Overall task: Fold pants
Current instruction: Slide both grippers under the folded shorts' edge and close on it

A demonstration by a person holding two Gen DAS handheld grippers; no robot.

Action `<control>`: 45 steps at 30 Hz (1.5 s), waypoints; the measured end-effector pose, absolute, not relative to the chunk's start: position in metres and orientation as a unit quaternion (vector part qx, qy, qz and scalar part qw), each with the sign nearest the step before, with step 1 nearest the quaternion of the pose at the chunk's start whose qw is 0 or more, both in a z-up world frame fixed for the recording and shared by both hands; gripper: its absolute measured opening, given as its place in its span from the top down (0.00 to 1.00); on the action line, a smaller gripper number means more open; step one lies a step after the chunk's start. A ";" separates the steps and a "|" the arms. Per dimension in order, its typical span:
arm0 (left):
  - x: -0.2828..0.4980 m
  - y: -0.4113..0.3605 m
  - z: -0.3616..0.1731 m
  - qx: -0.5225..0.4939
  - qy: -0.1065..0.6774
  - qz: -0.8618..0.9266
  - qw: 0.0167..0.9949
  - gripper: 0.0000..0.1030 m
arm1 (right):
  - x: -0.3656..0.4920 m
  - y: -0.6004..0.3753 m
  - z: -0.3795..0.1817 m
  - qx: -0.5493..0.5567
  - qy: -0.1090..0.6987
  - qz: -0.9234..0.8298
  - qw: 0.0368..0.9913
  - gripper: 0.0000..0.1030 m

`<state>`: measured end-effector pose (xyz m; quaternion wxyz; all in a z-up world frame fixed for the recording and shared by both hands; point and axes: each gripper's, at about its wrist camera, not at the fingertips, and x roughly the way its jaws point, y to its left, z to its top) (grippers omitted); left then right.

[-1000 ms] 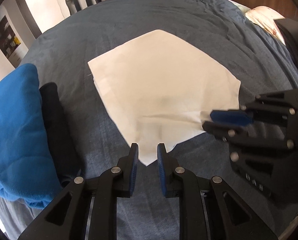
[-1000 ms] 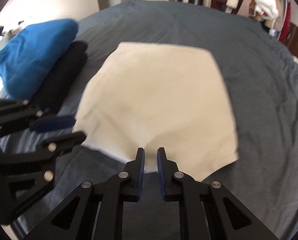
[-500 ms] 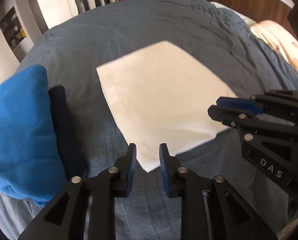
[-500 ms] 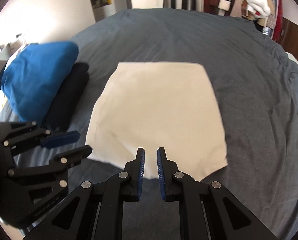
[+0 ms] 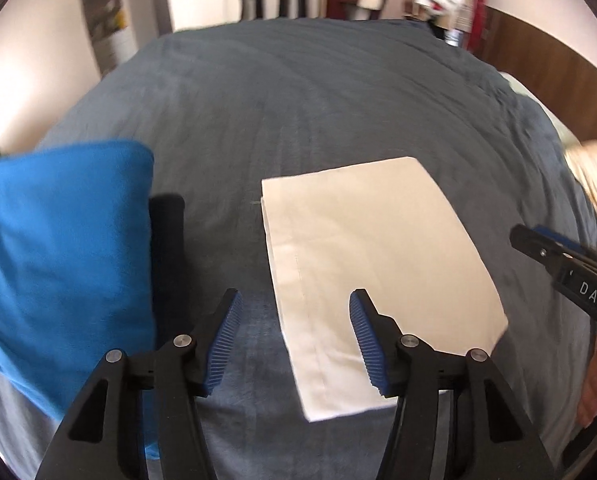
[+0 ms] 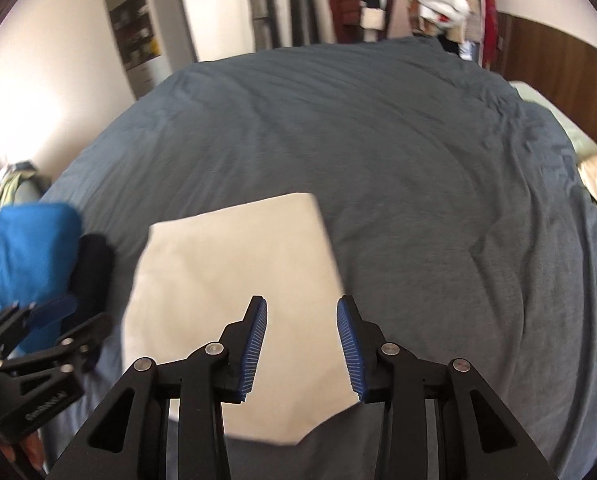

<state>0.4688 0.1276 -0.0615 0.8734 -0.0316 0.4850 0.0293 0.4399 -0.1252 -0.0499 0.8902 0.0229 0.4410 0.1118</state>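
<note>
The white pants [image 5: 378,260] lie folded into a flat rectangle on the grey-blue bed cover [image 5: 318,100]. My left gripper [image 5: 294,296] hovers above their near left edge. Its jaws are opening and nothing is pinched between the blue pads. My right gripper [image 6: 301,304] hangs over the near right part of the pants [image 6: 234,264]. Its jaws are also opening and hold no cloth. The right gripper [image 5: 534,236] shows at the right edge of the left wrist view. The left gripper [image 6: 86,314] shows low on the left of the right wrist view.
A folded blue garment [image 5: 58,260] and a dark rolled one [image 5: 168,260] lie left of the pants. A pale patterned pillow [image 5: 594,176] sits at the bed's right edge. Hanging clothes [image 6: 438,0] and a wall stand behind the bed. A person's hand [image 5: 594,380] holds the right gripper.
Both grippers have lifted and drawn back from the near edge of the pants, and their jaws have spread from nearly shut to wide. The pants stay flat on the bed.
</note>
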 end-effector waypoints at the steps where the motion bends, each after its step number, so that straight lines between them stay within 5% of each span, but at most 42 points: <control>1: 0.473 0.129 -0.066 -0.042 0.489 0.035 0.871 0.47 | 0.449 -0.131 -0.055 0.035 0.445 0.106 0.888 0.64; 45: 0.518 0.162 -0.143 -0.139 0.543 0.028 0.828 0.50 | 0.514 -0.142 -0.162 0.124 0.541 0.117 0.823 0.64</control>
